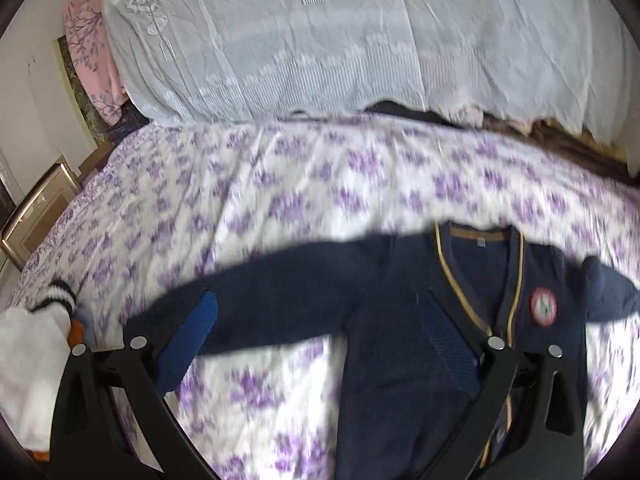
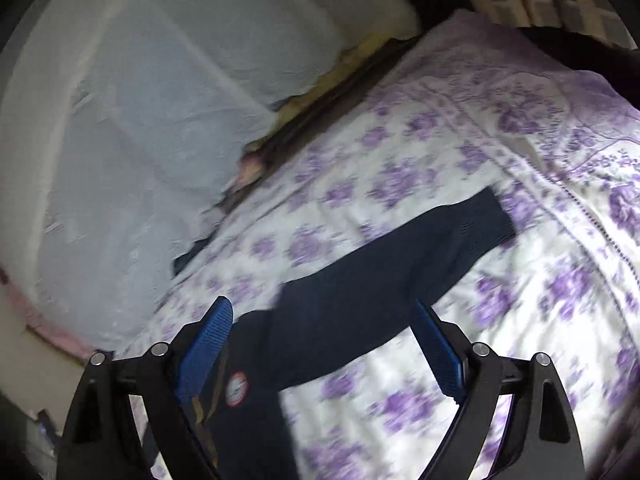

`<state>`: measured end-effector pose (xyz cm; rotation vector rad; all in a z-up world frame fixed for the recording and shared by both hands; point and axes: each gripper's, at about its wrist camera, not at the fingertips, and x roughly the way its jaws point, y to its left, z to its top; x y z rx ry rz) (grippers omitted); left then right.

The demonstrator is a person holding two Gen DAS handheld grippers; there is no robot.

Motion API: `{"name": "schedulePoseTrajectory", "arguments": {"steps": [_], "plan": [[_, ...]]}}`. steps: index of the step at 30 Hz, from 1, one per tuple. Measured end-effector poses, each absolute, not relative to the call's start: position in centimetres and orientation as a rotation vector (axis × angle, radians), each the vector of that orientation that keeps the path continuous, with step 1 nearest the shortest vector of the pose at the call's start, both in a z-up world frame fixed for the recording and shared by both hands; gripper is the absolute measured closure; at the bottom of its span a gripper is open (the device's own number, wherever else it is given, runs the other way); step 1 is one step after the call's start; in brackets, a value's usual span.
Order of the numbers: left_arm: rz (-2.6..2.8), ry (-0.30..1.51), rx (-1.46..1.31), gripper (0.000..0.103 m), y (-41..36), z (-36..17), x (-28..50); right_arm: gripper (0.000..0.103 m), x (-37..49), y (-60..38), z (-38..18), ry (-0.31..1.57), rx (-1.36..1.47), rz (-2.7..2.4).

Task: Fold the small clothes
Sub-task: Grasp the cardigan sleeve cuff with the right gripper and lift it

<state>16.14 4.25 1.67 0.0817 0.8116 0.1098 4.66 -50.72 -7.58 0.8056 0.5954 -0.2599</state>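
Your left gripper (image 1: 316,332) hangs over the navy cardigan (image 1: 400,320) with its jaws spread wide and nothing between them but air. One blue pad (image 1: 192,344) sits above the outstretched sleeve (image 1: 280,300), the other above the chest just beside the tan-trimmed V-neck; whether either pad touches the knit you cannot tell through the blur.

Your right gripper (image 2: 324,344) is likewise released, jaws wide apart. Between them lies the cardigan's other sleeve (image 2: 400,264), running up and away to its cuff on the purple-flowered bedspread (image 2: 440,152). The round red-rimmed badge (image 2: 237,389) shows just under the left-hand pad of that gripper.

Count it up: one cardigan, spread flat and face up with both sleeves out to the sides, one badge on its chest, one label inside the collar. At the left edge of the left wrist view you have one white garment with black-striped cuff (image 1: 40,344), lying apart from the cardigan. A pale lace-covered mound (image 1: 320,40) runs along the far side of the bed.
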Motion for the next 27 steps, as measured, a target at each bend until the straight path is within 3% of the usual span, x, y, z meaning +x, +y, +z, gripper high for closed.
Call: {"name": "schedulePoseTrajectory", "arguments": {"steps": [3,8,14,17,20,27], "plan": [[0.121,0.799,0.128,0.004,2.8,1.1,17.5,0.016,5.2,-52.0,-10.2,0.633,0.818,-0.312],[0.058,0.863,0.184,0.004,-0.1,-4.3,18.6,0.015,6.1,-52.2,-14.5,0.686,0.810,-0.409],[0.034,0.909,0.250,0.004,-2.4,-9.2,19.1,0.014,8.1,-50.4,-14.6,0.755,0.612,-0.531],[0.035,0.885,0.281,0.004,-3.0,-9.8,18.8,0.011,9.5,-51.6,-16.0,0.759,0.729,-0.458],[0.030,0.878,0.270,0.004,-3.0,-10.6,19.0,0.008,9.1,-52.8,-16.9,0.671,0.866,-0.398],[0.034,0.943,0.194,0.004,-1.3,-15.0,19.9,0.009,7.9,-55.5,-17.9,0.520,0.990,-0.312]]}}
